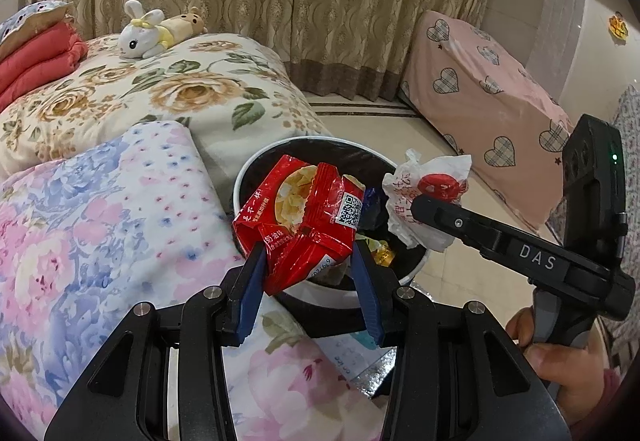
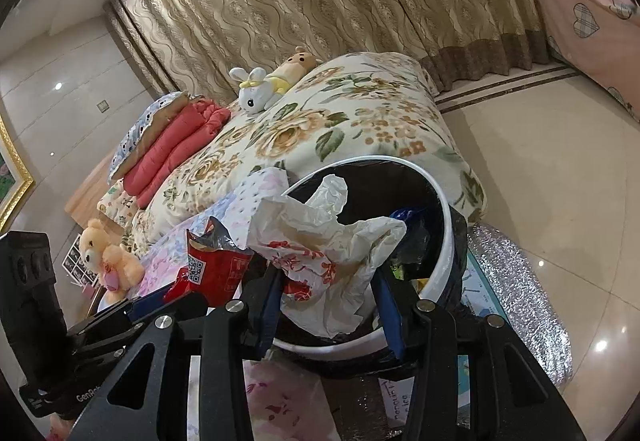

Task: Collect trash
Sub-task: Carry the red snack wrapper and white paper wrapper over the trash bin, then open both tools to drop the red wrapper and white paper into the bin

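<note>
On your left wrist view, your left gripper (image 1: 308,265) pinched the red snack bag (image 1: 300,225) between its 2 blue fingers (image 1: 252,293), above the trash bin's near rim (image 1: 416,269). The right gripper (image 1: 416,209) held the white plastic bag (image 1: 424,193) over the bin's right edge.

On your right wrist view, your right gripper (image 2: 326,305) clamped that white plastic bag (image 2: 320,241) over the trash bin (image 2: 444,241) beside the bed (image 2: 360,113); the red snack bag (image 2: 216,265) hung left.

Black linkage arms with silver screws and blue fingers (image 1: 250,293) are seen; "DAS" is printed on the right gripper (image 1: 416,207), beside a bare-skinned hand (image 1: 560,361).
</note>
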The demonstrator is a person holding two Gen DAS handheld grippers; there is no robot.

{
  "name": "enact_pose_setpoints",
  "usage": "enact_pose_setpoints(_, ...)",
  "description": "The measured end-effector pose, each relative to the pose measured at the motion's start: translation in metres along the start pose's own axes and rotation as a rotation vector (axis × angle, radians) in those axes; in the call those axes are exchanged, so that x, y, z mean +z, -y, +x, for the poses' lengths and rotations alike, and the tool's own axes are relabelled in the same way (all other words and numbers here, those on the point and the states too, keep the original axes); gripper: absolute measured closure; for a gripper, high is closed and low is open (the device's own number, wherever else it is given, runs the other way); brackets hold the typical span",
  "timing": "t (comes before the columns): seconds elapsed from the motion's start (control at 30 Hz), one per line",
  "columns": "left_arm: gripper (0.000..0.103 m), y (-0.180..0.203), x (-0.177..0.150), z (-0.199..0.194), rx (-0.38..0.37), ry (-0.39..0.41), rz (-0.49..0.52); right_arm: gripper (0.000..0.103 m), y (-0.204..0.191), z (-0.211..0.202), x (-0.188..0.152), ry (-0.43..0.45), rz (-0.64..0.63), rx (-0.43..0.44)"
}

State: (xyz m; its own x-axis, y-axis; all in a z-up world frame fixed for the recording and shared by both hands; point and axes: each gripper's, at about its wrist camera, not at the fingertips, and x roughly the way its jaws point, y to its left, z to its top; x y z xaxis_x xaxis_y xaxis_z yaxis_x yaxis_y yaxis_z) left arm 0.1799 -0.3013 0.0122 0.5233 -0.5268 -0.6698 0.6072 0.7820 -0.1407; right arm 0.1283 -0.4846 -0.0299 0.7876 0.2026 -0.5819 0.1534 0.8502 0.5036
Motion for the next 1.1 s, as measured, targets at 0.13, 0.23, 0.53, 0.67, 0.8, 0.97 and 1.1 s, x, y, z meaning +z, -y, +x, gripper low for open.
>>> enact_pose_setpoints(0.13, 0.062, 0.002, 0.004, 0.006, -0.002, -0.009, 0.008, 0.058, 0.004, 0.002, 0.004, -0.008, -0.002, -0.003)
enact_pose_setpoints(0.23, 0.062, 0.002, 0.006, 0.01, -0.002, -0.016, 0.011, 0.058, 0.006, 0.006, 0.007, -0.017, 0.001, -0.005)
enact_pose_setpoints(0.53, 0.061, 0.005, 0.014, 0.024, 0.002, -0.046, 0.026, 0.058, 0.011, 0.017, 0.013, -0.046, 0.002, -0.008)
enact_pose_setpoints(0.67, 0.06, 0.004, 0.015, 0.03, 0.0, -0.06, 0.026, 0.057, 0.013, 0.021, 0.017, -0.057, 0.005, -0.007)
enact_pose_setpoints(0.8, 0.059, 0.004, 0.017, 0.034, -0.001, -0.064, 0.034, 0.057, 0.016, 0.026, 0.021, -0.066, 0.014, -0.008)
enact_pose_setpoints(0.97, 0.059, 0.004, 0.019, 0.038, 0.002, -0.066, 0.039, 0.056, 0.017, 0.032, 0.024, -0.077, 0.017, -0.013)
enact_pose_setpoints(1.1, 0.058, 0.003, 0.02, 0.039, 0.002, -0.069, 0.034, 0.054, 0.017, 0.035, 0.025, -0.085, 0.018, -0.014)
